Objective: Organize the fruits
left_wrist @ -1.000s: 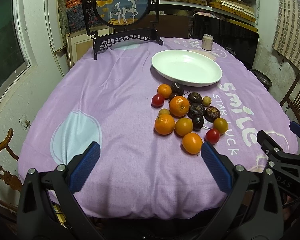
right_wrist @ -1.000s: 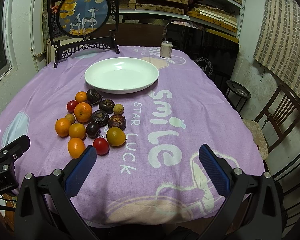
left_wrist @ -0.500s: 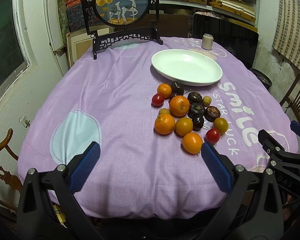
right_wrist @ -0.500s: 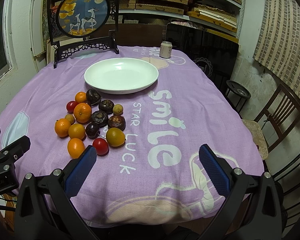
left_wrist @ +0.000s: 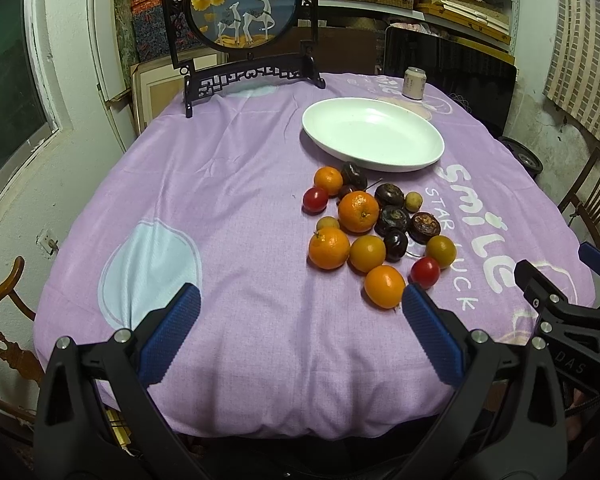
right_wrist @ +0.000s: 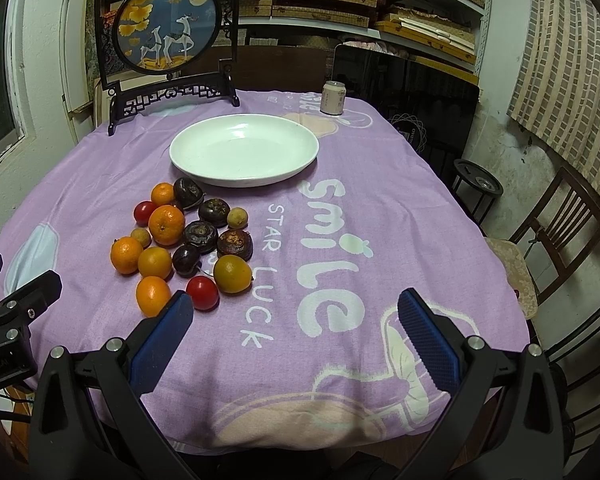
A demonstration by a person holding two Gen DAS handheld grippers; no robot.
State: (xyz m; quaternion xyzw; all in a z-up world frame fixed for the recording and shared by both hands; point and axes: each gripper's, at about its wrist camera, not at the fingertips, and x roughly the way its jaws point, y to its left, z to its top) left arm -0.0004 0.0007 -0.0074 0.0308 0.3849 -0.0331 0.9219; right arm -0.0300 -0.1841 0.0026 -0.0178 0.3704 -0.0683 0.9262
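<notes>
Fruits (left_wrist: 374, 226) are found clustered on the purple tablecloth (left_wrist: 228, 208), just in front of the white plate (left_wrist: 372, 134). Left gripper (left_wrist: 300, 312) and right gripper (right_wrist: 296, 312) are held at the near table edge, jaws apart, nothing gripped. Behind the plate a can (right_wrist: 333, 97) is noted

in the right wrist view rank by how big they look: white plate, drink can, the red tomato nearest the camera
1. white plate
2. and 3. drink can and red tomato look alike; the can stands farther off, so unranked.
</notes>
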